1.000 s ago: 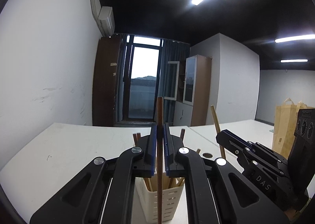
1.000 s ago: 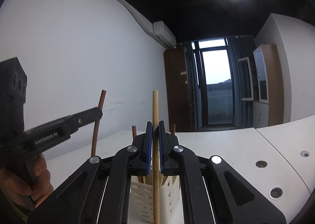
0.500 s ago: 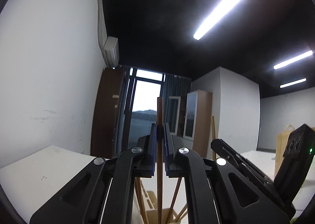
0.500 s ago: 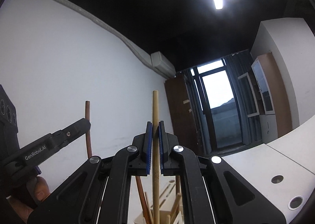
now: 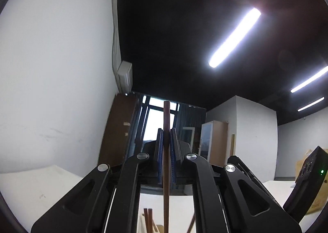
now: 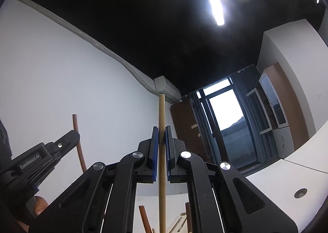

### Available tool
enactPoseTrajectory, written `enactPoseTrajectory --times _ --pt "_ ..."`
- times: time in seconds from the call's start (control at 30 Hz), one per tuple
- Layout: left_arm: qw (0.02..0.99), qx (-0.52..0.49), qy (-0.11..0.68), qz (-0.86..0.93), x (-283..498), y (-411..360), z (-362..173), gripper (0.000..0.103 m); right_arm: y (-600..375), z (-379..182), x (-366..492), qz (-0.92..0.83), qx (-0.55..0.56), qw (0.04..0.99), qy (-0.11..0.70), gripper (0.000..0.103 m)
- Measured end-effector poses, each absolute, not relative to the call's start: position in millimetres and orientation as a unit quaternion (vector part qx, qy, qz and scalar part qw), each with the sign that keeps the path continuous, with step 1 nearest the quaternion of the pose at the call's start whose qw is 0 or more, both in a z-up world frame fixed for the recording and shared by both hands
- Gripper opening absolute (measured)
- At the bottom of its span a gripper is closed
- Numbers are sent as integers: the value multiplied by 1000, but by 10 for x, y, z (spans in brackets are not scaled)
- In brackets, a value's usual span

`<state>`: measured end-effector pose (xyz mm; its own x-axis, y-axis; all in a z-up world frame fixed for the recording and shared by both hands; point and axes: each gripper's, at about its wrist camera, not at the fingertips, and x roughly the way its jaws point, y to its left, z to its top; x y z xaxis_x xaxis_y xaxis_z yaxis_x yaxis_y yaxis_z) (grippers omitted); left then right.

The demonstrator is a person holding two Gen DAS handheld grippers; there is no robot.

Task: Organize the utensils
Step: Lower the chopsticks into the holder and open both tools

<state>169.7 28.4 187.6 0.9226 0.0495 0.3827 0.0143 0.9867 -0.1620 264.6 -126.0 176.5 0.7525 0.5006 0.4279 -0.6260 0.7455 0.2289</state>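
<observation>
Dark reddish-brown, a smooth round wooden chopstick (image 5: 166,147) stands upright in the left gripper (image 5: 166,155), whose jaws are clamped on its shaft between ribbed blue pads (image 5: 160,157). A pale bamboo chopstick (image 6: 161,151), matte with a finely dotted band, is pinched the same way in the right gripper (image 6: 161,153), also vertical. Below both, tips of more brown sticks (image 5: 148,220) rise from a cream plastic holder (image 5: 142,223) only partly seen at the bottom edge. The white desk (image 6: 287,179) is smooth, with a round cable hole (image 6: 300,193). Around it: plain white walls, a black ceiling with bright strip lights (image 5: 233,37), a wall air conditioner (image 6: 167,88), a brown door (image 5: 116,130), a curtained window (image 6: 227,110) and a brown paper bag (image 5: 307,171) at the right.
</observation>
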Motion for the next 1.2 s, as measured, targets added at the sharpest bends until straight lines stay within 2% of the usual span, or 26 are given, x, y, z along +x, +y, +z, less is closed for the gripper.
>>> enactPoseTrajectory --times 0.17,0.53,0.73,1.2 --pt "978 -82 -191 14 1841 267 1825 6 -1170 1741 2691 297 183 920 -180 7" --pt "990 -77 -117 15 2221 240 1562 6 -1099 1613 2739 290 161 927 -177 7" --pt "991 -74 -110 11 2194 229 1566 6 -1127 1647 2699 285 159 925 -195 7" --pt "995 -62 -83 4 2307 287 1532 6 -985 1505 2724 290 127 931 -182 7"
